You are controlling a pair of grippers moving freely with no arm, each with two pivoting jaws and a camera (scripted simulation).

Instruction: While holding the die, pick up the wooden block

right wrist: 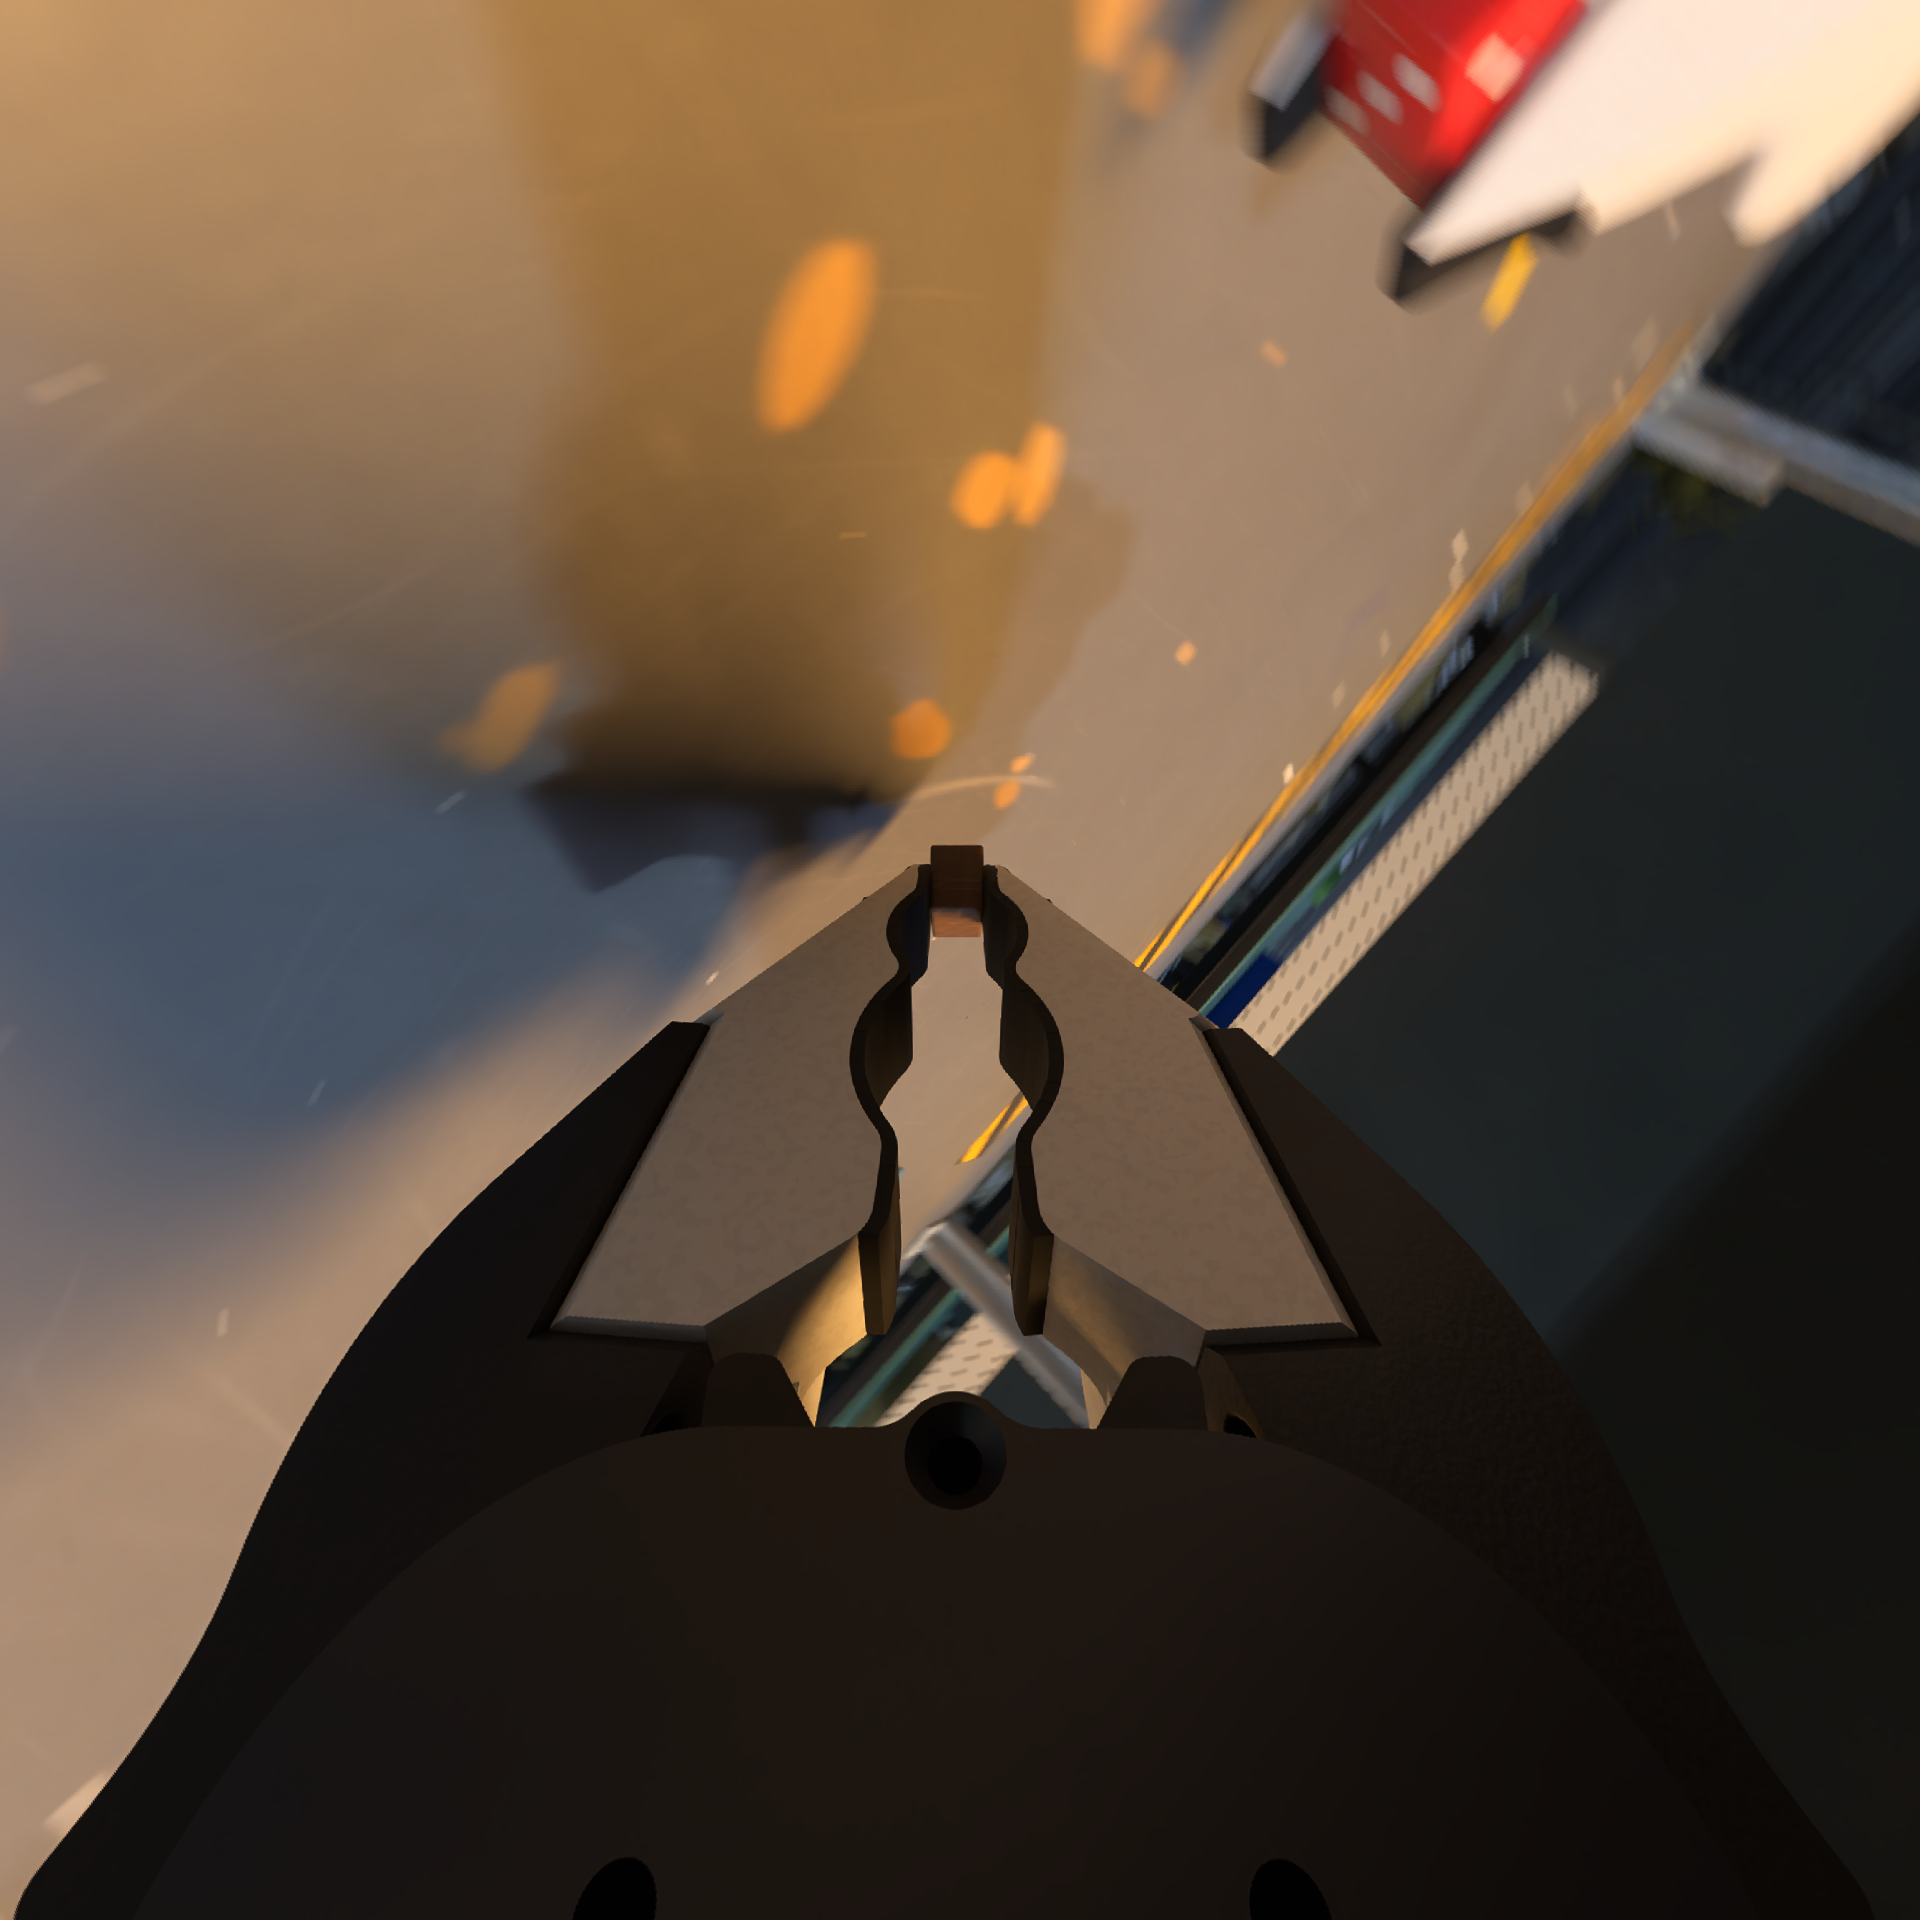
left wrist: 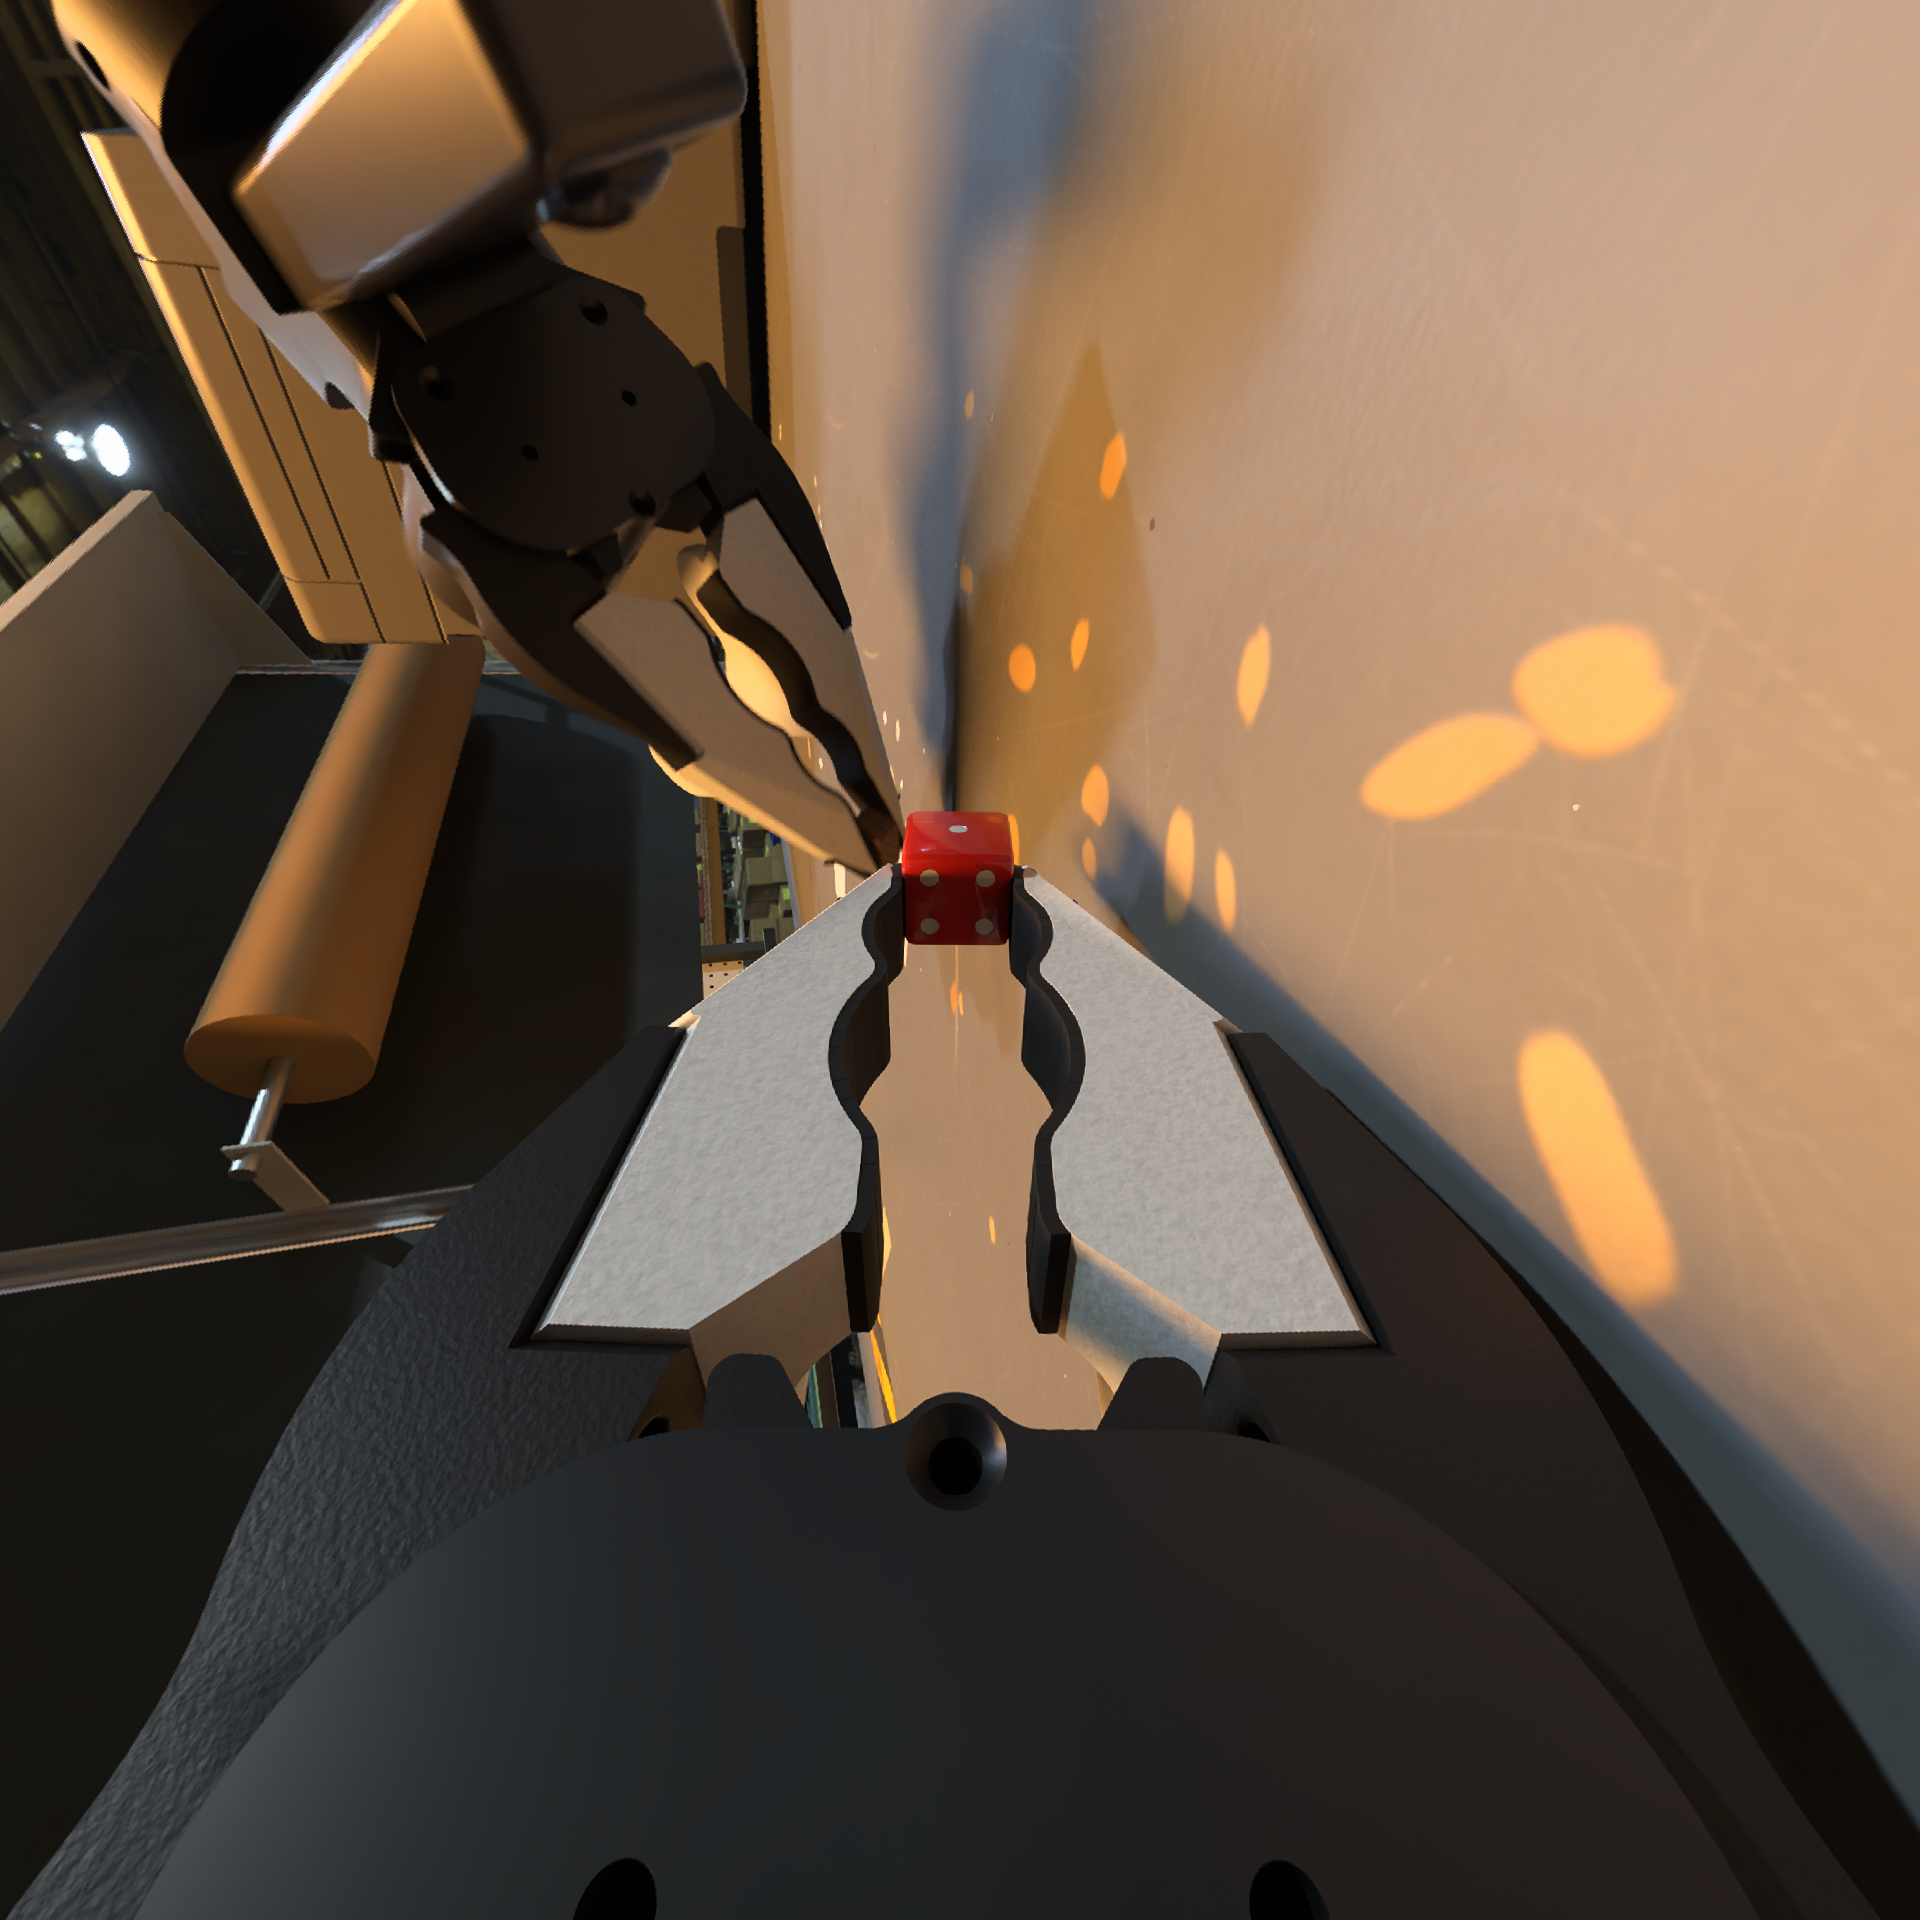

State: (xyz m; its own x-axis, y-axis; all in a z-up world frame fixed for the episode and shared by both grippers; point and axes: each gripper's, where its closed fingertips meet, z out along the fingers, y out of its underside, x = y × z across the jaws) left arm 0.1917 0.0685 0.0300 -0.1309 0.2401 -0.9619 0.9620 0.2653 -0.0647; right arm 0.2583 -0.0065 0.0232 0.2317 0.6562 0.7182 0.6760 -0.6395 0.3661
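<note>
My left gripper (left wrist: pixel 956 883) is shut on a red die (left wrist: pixel 956 878) with pale pips, held at its fingertips close to the tan tabletop (left wrist: pixel 1455 468). My right gripper (right wrist: pixel 956 896) is shut on a small wooden block (right wrist: pixel 956 891), pinched at its very tips above the tabletop (right wrist: pixel 312 468). In the left wrist view the right gripper (left wrist: pixel 878 831) comes in from the upper left, its tips just left of the die; the block is hidden there. In the right wrist view the die (right wrist: pixel 1444 78) and the left gripper's fingers (right wrist: pixel 1621 135) show blurred at the top right.
A wooden roller with a metal axle (left wrist: pixel 322 862) lies beyond the table edge at the left. The table edge (right wrist: pixel 1382 686) runs diagonally at the right, with dark floor and a perforated panel (right wrist: pixel 1434 831) below. Orange light spots and shadows cover the tabletop.
</note>
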